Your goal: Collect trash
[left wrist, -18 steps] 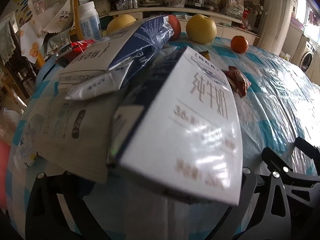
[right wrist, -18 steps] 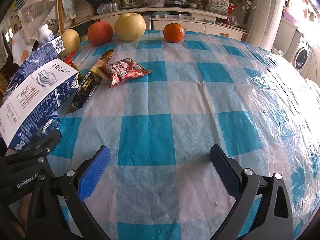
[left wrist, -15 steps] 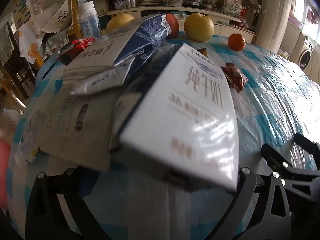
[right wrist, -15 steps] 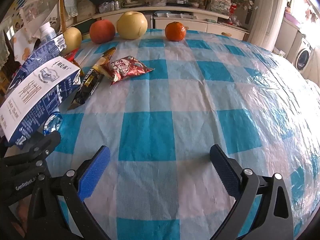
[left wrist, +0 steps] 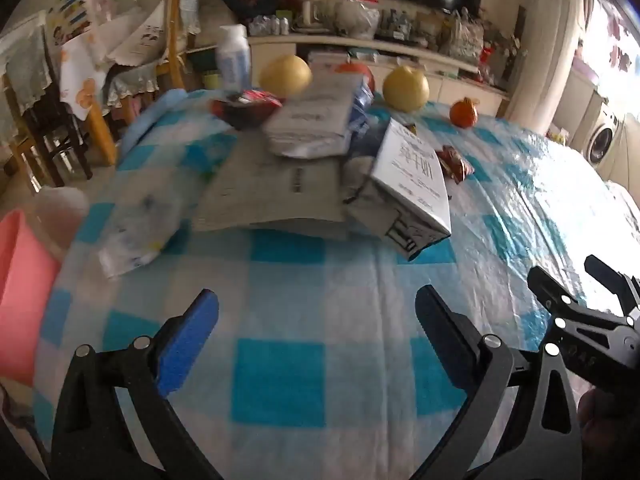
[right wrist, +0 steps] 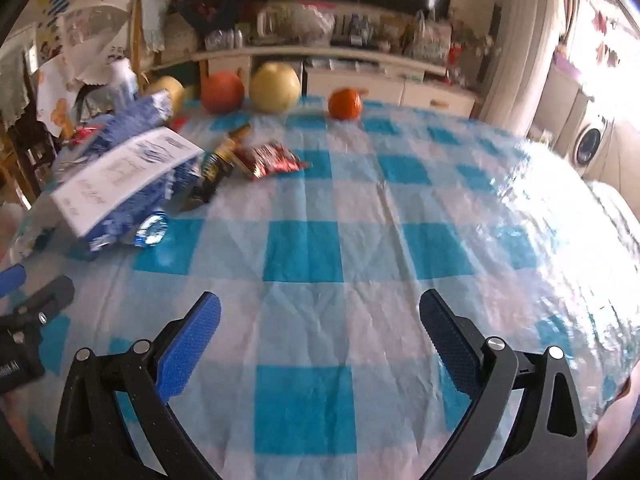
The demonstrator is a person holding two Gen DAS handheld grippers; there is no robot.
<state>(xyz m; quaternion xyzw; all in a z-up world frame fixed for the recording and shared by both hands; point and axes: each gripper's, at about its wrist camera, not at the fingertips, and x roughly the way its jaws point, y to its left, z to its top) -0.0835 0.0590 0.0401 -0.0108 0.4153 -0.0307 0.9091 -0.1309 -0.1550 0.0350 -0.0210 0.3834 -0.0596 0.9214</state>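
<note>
My left gripper (left wrist: 316,320) is open and empty over the blue-checked tablecloth (left wrist: 280,380). Ahead of it lies a pile of trash: a white and blue milk carton (left wrist: 412,192), a flattened grey carton (left wrist: 280,192), a second crushed carton (left wrist: 316,124) and a crumpled clear plastic wrapper (left wrist: 136,228). My right gripper (right wrist: 320,320) is open and empty. In its view the milk carton (right wrist: 124,176) lies at the left, with a crushed plastic bottle (right wrist: 150,230), a dark snack wrapper (right wrist: 216,168) and a red snack bag (right wrist: 270,160) beside it.
A pink bin (left wrist: 24,292) stands at the table's left edge. Fruit lines the far edge: a red apple (right wrist: 222,92), a yellow pear (right wrist: 276,86), an orange (right wrist: 345,103). A white bottle (left wrist: 234,62) and a chair (left wrist: 92,92) are at the back left.
The left gripper has let go of the milk carton and drawn back; the carton now lies on the table by the pile. The right gripper pulled back slightly.
</note>
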